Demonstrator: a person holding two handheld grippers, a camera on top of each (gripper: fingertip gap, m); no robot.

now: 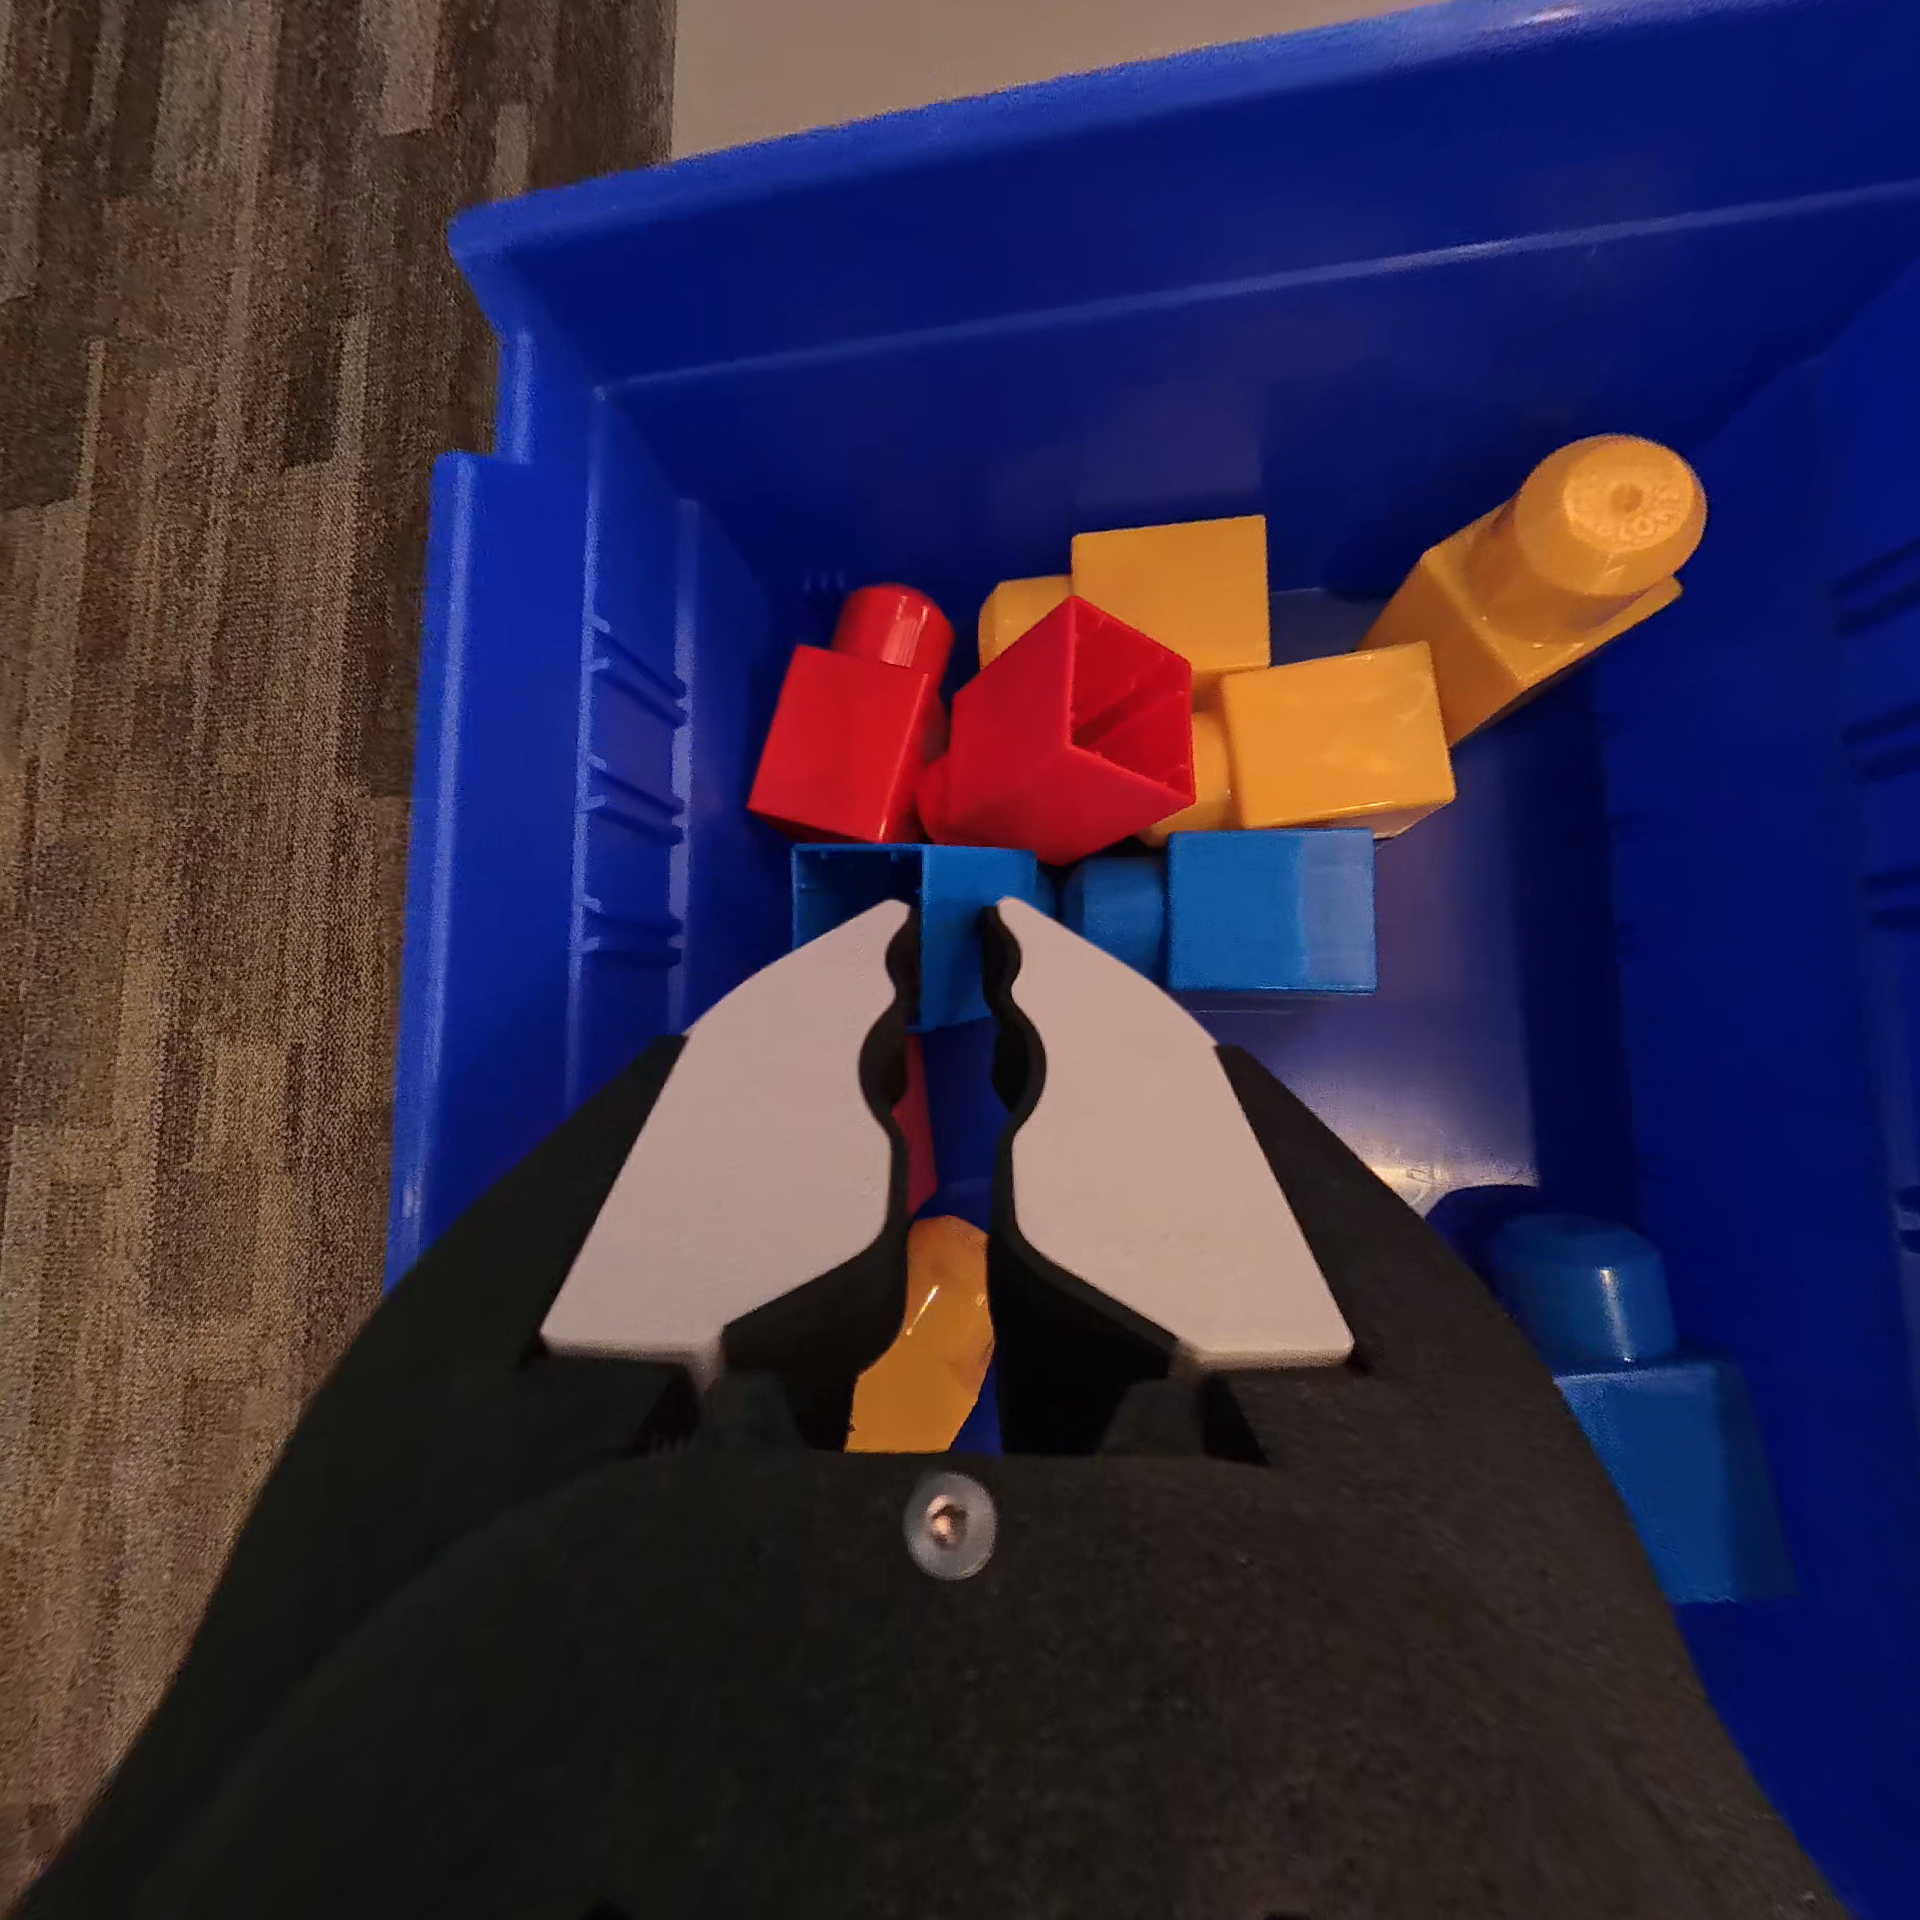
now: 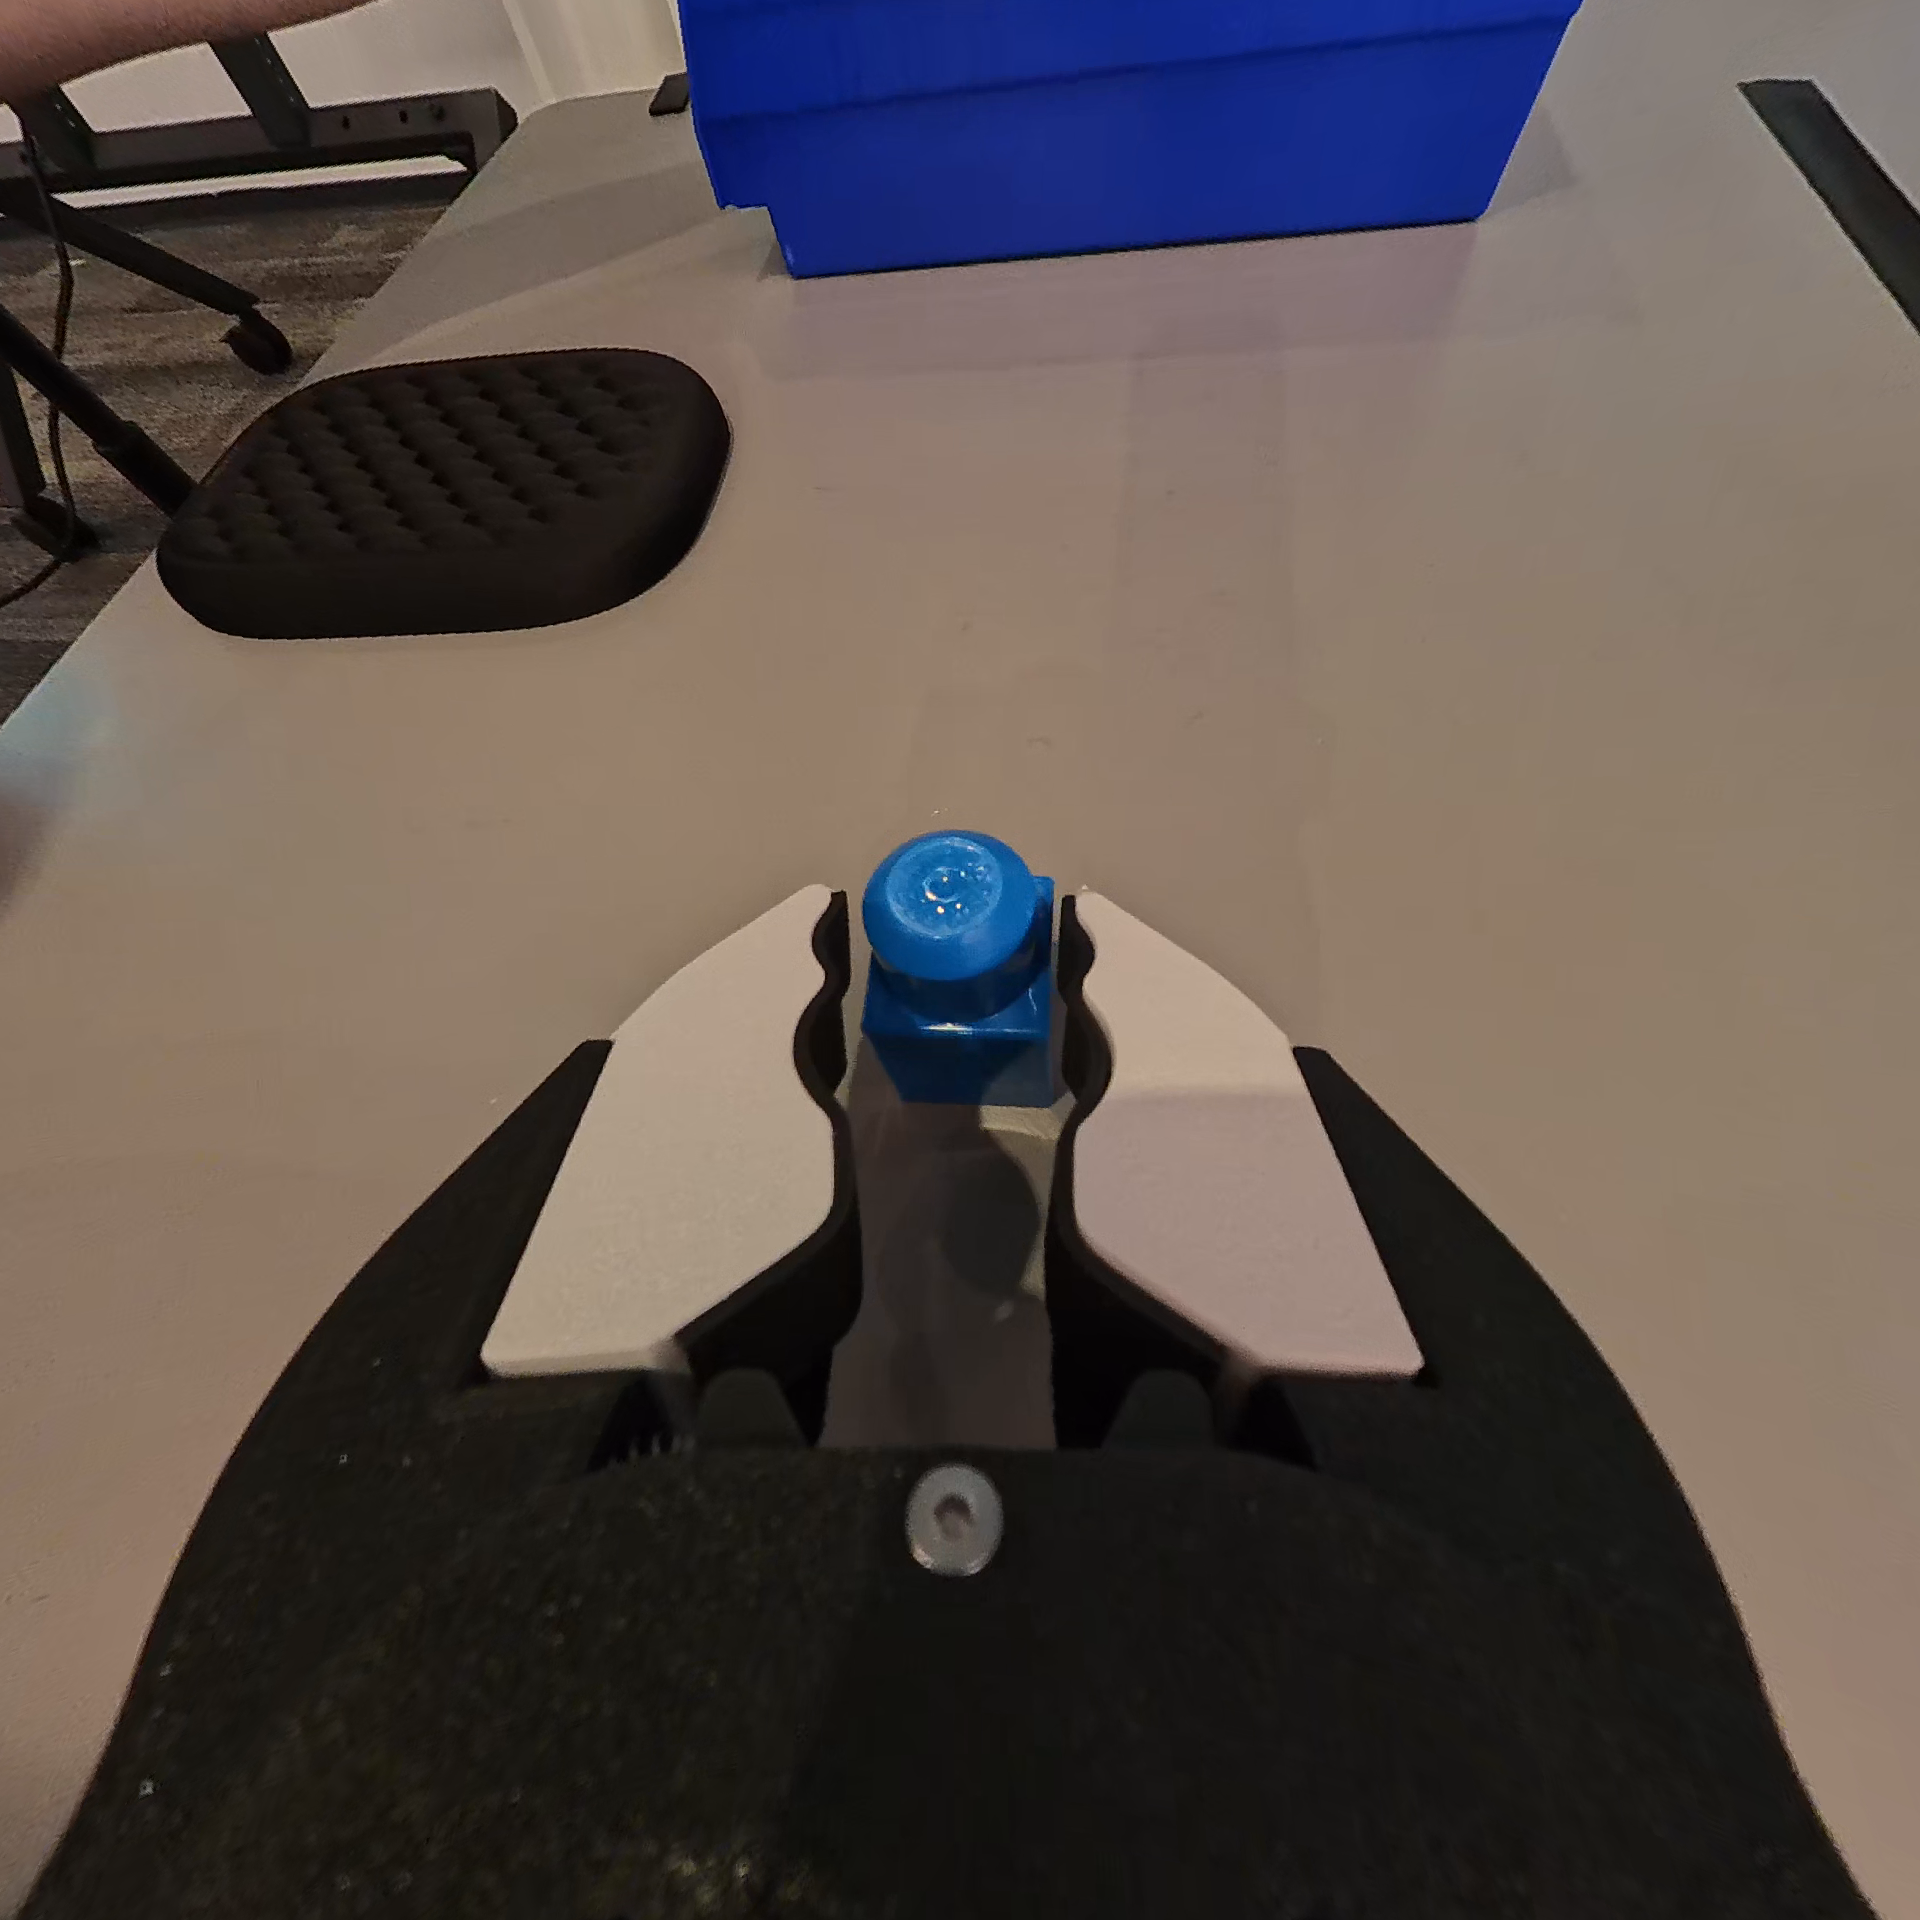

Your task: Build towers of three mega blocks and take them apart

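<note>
Between right gripper (image 2: 951,935) fingertips: upright blue block (image 2: 961,1023); on table (image 2: 1351,623)

Ahead and left of the right gripper, a black dimpled cushion (image 2: 447,494) lies on the pale grey table (image 2: 1351,644). Beyond its left edge, patchy brown-grey carpet (image 1: 208,623) and black wheeled furniture legs (image 2: 156,260).

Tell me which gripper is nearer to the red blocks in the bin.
Left. The left gripper is down inside the blue bin, just short of the red blocks. The right gripper is out over the table.
</note>
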